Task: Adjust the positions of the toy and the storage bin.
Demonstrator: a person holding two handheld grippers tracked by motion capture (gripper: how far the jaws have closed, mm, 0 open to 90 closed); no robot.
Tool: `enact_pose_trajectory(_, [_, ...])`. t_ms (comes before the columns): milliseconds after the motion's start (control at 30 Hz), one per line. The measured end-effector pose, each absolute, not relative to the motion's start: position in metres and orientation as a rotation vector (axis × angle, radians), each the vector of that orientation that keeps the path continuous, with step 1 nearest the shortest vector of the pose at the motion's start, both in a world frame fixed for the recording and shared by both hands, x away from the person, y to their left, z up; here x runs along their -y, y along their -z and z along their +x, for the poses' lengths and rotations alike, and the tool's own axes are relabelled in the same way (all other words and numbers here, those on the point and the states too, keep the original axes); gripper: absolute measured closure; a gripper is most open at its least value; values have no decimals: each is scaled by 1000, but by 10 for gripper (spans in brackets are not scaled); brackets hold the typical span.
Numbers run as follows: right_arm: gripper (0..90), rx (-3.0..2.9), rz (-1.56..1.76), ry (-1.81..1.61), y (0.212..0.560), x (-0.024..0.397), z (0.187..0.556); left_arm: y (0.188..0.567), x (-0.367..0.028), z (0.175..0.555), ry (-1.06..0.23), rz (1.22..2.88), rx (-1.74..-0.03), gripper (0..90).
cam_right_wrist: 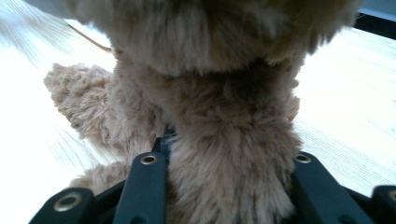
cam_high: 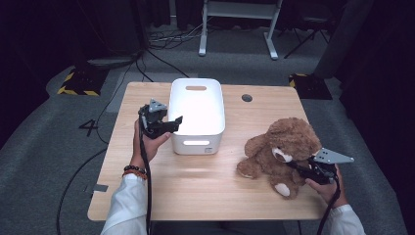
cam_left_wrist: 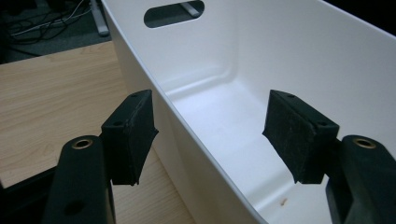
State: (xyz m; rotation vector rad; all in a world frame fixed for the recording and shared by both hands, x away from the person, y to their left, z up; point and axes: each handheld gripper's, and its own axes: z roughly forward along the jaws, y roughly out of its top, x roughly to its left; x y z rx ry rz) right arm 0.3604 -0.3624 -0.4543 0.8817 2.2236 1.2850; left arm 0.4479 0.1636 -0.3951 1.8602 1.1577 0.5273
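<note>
Dark grey carpet and black curtains surround a pale wooden table (cam_high: 195, 186). On it a white plastic bin (cam_high: 196, 115) stands toward the far edge, and a brown teddy bear (cam_high: 279, 152) sits near the right edge. Left gripper (cam_high: 171, 123) straddles the bin's left wall, its pads apart and not pressing on it. Right gripper (cam_high: 299, 167) is clamped on the teddy bear's limb.
</note>
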Motion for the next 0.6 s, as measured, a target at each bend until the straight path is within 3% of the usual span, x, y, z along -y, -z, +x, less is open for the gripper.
enact_pose_trajectory(233, [652,-2221,885,-1285,455,362,361,405,-164,458,-453,1872,-1182,389])
enact_pose_trajectory(267, [652,-2221,886,-1282,454,362,361,405,-163,458,-450,1871,-1179,423])
enact_pose_trajectory(367, [652,-2219,887,-1277,454,361,360,404,-159,456,-496,1892,-1171,442])
enact_pose_trajectory(600, [656,-2197,903,-1258,453,361,361,403,-149,449,-470,1916,-1152,463])
